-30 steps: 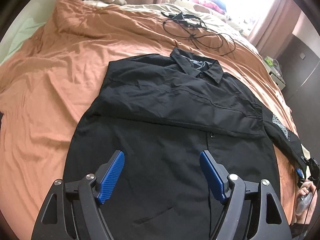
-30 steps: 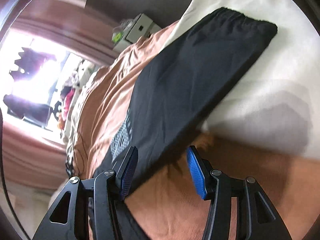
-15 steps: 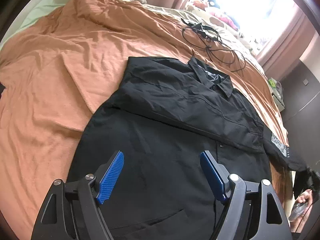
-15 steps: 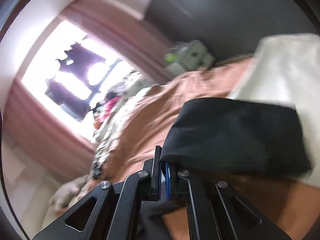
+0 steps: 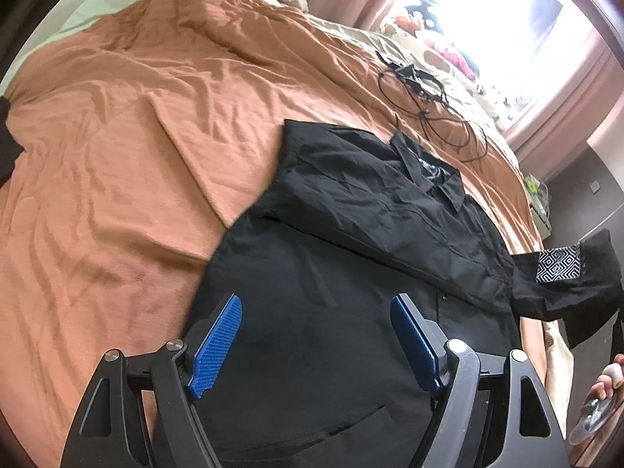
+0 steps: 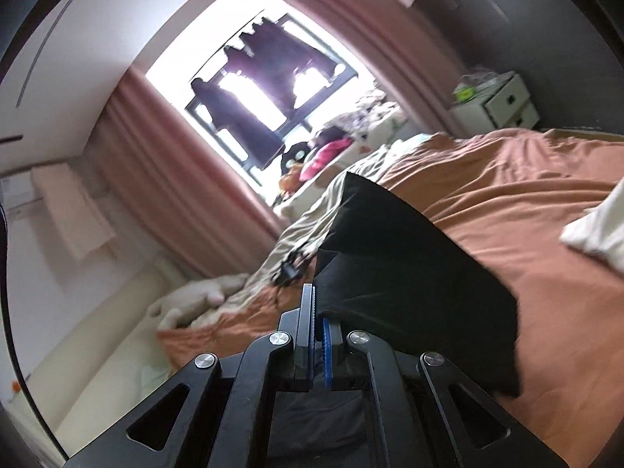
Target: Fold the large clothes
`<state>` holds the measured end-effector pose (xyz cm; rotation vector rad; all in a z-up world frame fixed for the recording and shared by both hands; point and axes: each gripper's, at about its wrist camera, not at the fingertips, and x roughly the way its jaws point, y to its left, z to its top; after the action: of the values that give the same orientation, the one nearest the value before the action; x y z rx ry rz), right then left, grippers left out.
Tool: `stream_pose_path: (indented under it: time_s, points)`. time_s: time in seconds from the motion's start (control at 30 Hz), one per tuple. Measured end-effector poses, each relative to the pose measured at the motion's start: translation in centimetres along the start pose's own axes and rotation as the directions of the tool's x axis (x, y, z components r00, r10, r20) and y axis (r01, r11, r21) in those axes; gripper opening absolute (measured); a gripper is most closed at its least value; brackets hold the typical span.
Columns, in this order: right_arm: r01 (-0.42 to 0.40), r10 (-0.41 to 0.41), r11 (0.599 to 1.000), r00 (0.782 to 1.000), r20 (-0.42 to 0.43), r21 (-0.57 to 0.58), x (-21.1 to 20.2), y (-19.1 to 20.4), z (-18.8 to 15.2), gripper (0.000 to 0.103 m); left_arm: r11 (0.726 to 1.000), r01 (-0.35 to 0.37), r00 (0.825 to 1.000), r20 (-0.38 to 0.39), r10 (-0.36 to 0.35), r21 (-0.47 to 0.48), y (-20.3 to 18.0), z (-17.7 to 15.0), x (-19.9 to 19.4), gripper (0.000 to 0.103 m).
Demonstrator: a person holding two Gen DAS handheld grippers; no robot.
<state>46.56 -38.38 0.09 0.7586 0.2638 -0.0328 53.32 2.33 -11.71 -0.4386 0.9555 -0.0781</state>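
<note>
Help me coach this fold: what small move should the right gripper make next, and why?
Probably carry the sleeve across onto the shirt body. The right gripper is shut on the sleeve's edge and holds it lifted off the bed, while the other sleeve already lies folded across the chest. The left gripper hangs open over the hem.

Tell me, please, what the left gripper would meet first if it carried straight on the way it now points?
Most likely the black shirt: the left gripper is open and angled down over its front panel, with only that cloth between and ahead of its fingers. How far above the fabric it is cannot be judged.
</note>
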Motion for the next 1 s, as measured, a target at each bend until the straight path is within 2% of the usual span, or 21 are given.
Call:
stream_pose_path:
  time_s: [0.13, 0.33, 0.57, 0.6, 0.63, 0.67, 0.7, 0.73, 0.8, 0.87, 0.93, 1.0]
  points:
    - [-0.034, 0.033, 0.999, 0.999, -0.041, -0.017, 1.7, 2.1, -2.2, 0.004, 0.999, 0.009, 1.0, 0.004, -0.008, -0.033, 1.4, 0.2, -0.4, 0.08]
    - [-0.055, 0.043, 0.996, 0.987, -0.155, -0.075, 5.7, 5.5, -6.5, 0.004, 0.999, -0.006, 1.0, 0.004, 0.006, -0.037, 2.8, 0.6, -0.4, 0.08]
    - [-0.045, 0.003, 0.99, 0.954, -0.3, -0.135, 10.4, 7.5, -11.2, 0.006, 0.998, -0.011, 1.0, 0.0, 0.011, -0.068, 4.2, 1.0, 0.0, 0.08]
    - [-0.014, -0.038, 0.989, 0.937, -0.346, -0.146, 11.4, 7.7, -12.0, 0.009, 0.998, -0.011, 1.0, -0.002, 0.011, -0.067, 4.2, 1.0, 0.0, 0.08]
    - [0.017, -0.078, 0.987, 0.918, -0.39, -0.157, 12.2, 7.7, -12.7, 0.027, 0.998, -0.014, 1.0, -0.004, 0.014, -0.066, 4.1, 1.1, 0.2, 0.08]
    - [0.034, -0.105, 0.986, 0.886, -0.453, -0.162, 13.3, 7.6, -13.6, 0.042, 0.998, -0.016, 1.0, -0.005, 0.016, -0.063, 4.0, 1.1, 0.2, 0.08]
    - [0.046, -0.119, 0.987, 0.857, -0.501, -0.157, 14.0, 7.3, -14.4, 0.074, 0.998, -0.016, 1.0, -0.006, 0.016, -0.06, 3.9, 1.1, 0.3, 0.08]
    - [0.057, -0.127, 0.987, 0.845, -0.52, -0.149, 14.0, 7.1, -15.1, 0.084, 0.998, -0.016, 1.0, -0.005, 0.016, -0.058, 3.8, 1.1, 0.3, 0.08]
    - [0.078, -0.136, 0.989, 0.828, -0.544, -0.129, 13.7, 6.2, -16.1, 0.084, 0.998, -0.014, 1.0, -0.001, 0.014, -0.057, 3.6, 1.1, 0.2, 0.08]
    - [0.103, -0.134, 0.991, 0.79, -0.598, -0.087, 13.1, 4.9, -16.7, 0.084, 0.998, -0.012, 1.0, 0.003, 0.012, -0.055, 3.2, 1.0, 0.1, 0.08]
    - [0.141, -0.14, 0.989, 0.773, -0.619, -0.049, 12.2, 3.7, -16.8, 0.084, 0.999, -0.006, 1.0, 0.006, 0.007, -0.047, 2.6, 0.9, 0.0, 0.08]
    - [0.173, -0.142, 0.985, 0.767, -0.626, -0.011, 10.8, 2.5, -16.5, 0.084, 1.0, -0.005, 1.0, 0.009, 0.005, -0.028, 1.7, 0.8, -0.1, 0.08]
